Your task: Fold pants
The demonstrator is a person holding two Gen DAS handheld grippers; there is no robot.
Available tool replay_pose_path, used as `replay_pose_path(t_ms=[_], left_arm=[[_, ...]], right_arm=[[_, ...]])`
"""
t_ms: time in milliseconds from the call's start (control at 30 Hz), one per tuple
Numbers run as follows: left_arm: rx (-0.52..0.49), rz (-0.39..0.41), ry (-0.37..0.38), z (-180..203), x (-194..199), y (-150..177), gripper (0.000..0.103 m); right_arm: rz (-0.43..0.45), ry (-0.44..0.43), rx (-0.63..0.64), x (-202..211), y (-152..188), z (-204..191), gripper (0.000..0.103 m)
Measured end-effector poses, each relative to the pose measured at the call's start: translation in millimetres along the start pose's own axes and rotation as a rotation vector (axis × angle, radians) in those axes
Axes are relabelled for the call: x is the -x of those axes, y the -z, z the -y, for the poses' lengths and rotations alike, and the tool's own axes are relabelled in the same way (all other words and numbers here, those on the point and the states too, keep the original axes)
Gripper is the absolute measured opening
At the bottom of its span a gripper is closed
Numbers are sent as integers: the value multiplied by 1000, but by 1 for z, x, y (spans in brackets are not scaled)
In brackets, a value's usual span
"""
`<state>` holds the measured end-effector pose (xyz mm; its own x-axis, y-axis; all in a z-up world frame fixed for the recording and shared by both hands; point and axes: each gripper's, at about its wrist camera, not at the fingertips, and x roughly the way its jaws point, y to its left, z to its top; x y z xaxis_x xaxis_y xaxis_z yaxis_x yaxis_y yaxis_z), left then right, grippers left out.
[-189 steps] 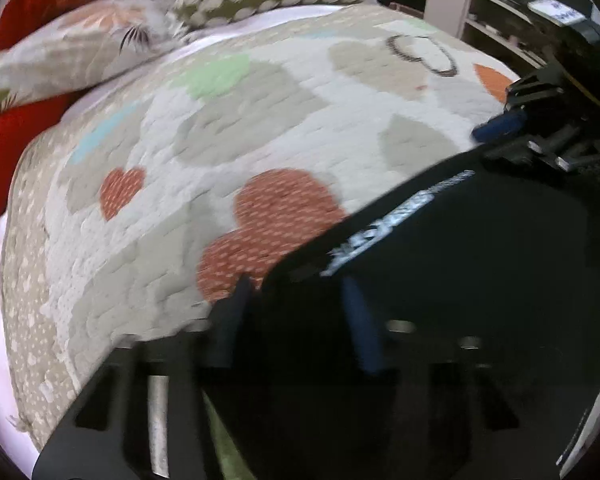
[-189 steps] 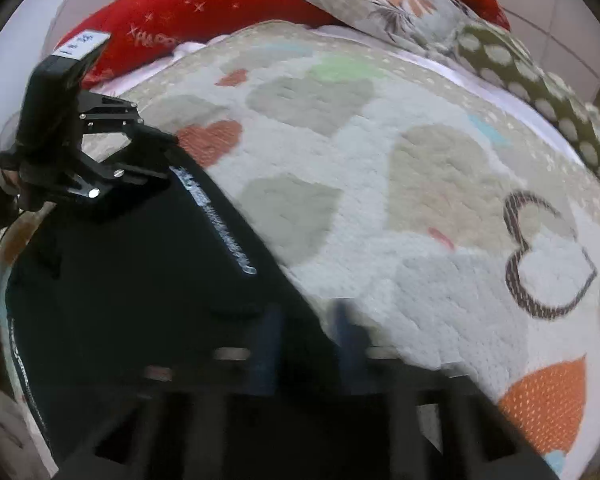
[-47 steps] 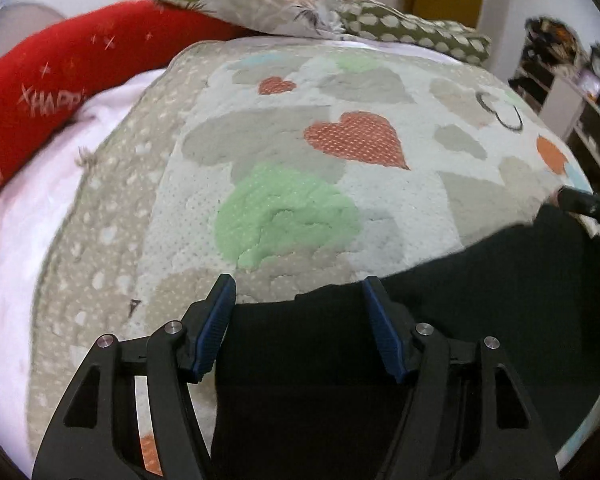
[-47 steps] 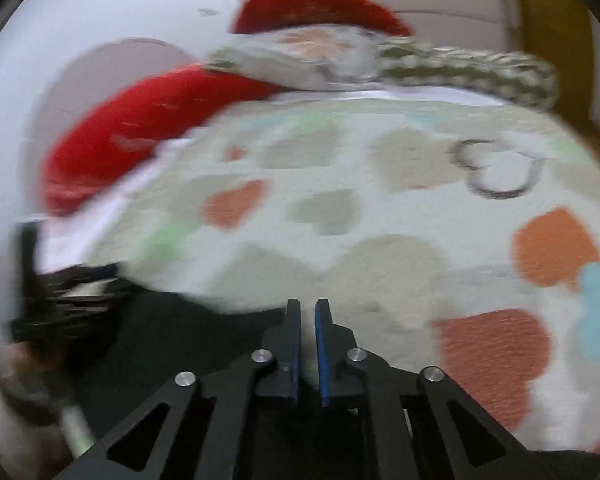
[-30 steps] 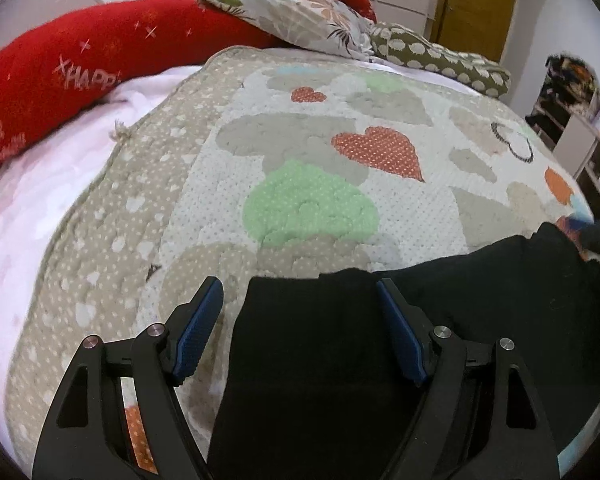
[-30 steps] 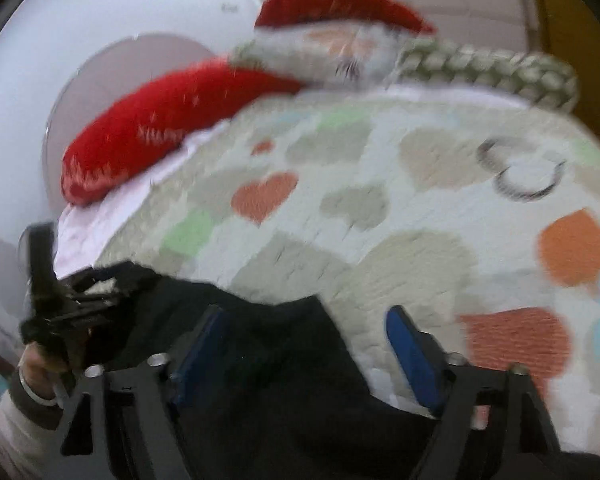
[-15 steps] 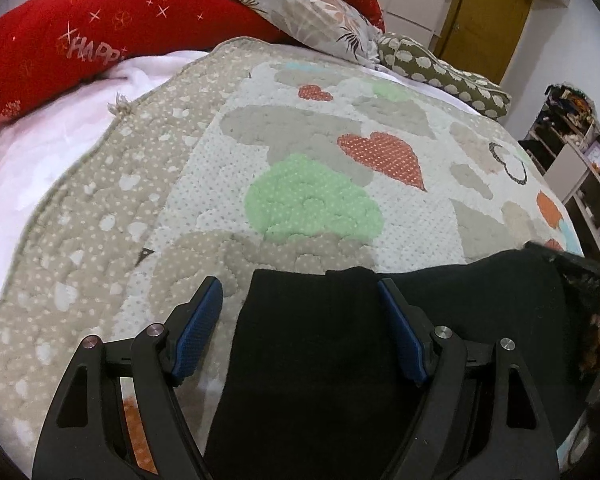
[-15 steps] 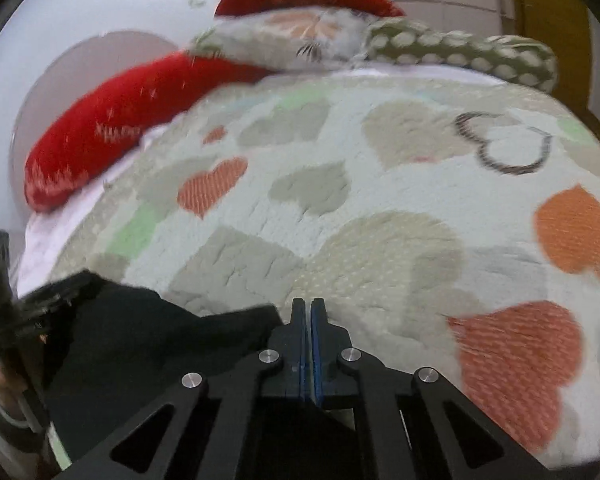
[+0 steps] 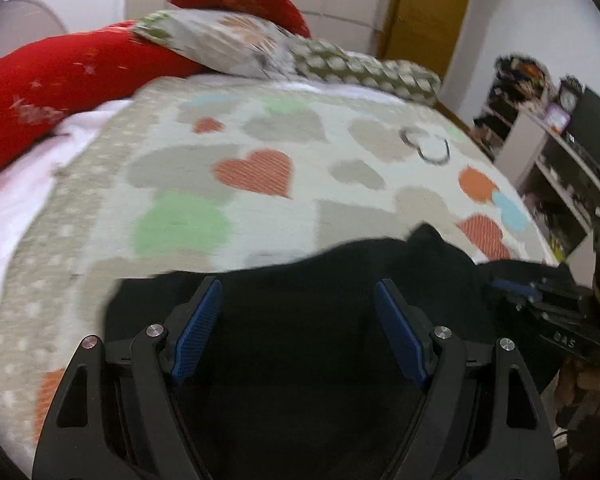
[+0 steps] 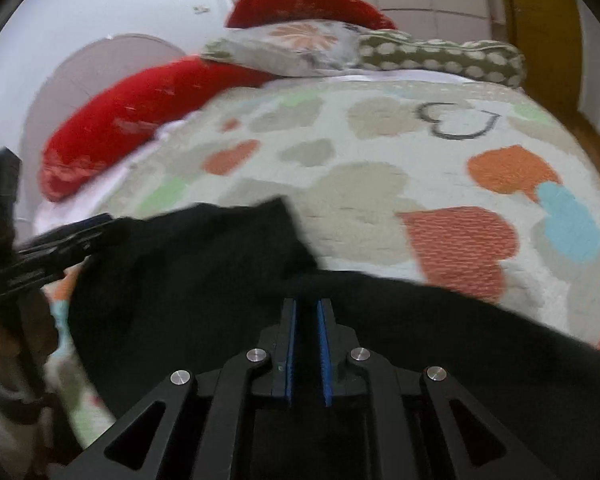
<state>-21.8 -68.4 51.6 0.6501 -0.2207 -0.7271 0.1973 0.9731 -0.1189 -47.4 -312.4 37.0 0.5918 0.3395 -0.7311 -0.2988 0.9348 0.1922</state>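
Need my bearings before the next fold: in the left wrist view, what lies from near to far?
Open left gripper → black pants → cream heart-patterned quilt → floral grey pillow → yellow-brown door.

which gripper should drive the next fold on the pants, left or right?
Right, probably. The right gripper looks nearly closed on the black pants, pulling a fold up. The left gripper is wide open above flat cloth, gripping nothing.
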Motion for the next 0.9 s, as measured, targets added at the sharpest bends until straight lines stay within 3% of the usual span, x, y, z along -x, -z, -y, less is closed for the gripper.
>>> replay_pose_path(t_ms=[133, 267, 333, 467, 667, 733, 833, 867, 900], left_arm=[[-39, -135, -156, 10, -49, -3, 80], [26, -120, -119, -3, -53, -5, 80], [29, -114, -103, -5, -48, -4, 80], [70, -76, -76, -14, -22, -4, 80], [130, -10, -180, -42, 11, 5, 80], [161, -2, -218, -56, 15, 12, 80], [210, -19, -276, -77, 10, 21, 80], [226, -34, -278, -83, 6, 24, 80], [259, -42, -233, -91, 2, 28, 80]], right_arm=[[45, 138, -83, -3, 0, 40, 9], [43, 60, -184, 2, 0, 62, 9], [58, 60, -164, 12, -1, 54, 9], [87, -49, -99, 25, -8, 15, 11], [50, -151, 33, -8, -26, -55, 12], [32, -136, 61, -25, -32, -66, 12], [-17, 15, 60, -60, -40, -65, 12], [-34, 11, 15, -68, -41, -56, 12], [-39, -15, -22, -69, -41, -49, 12]])
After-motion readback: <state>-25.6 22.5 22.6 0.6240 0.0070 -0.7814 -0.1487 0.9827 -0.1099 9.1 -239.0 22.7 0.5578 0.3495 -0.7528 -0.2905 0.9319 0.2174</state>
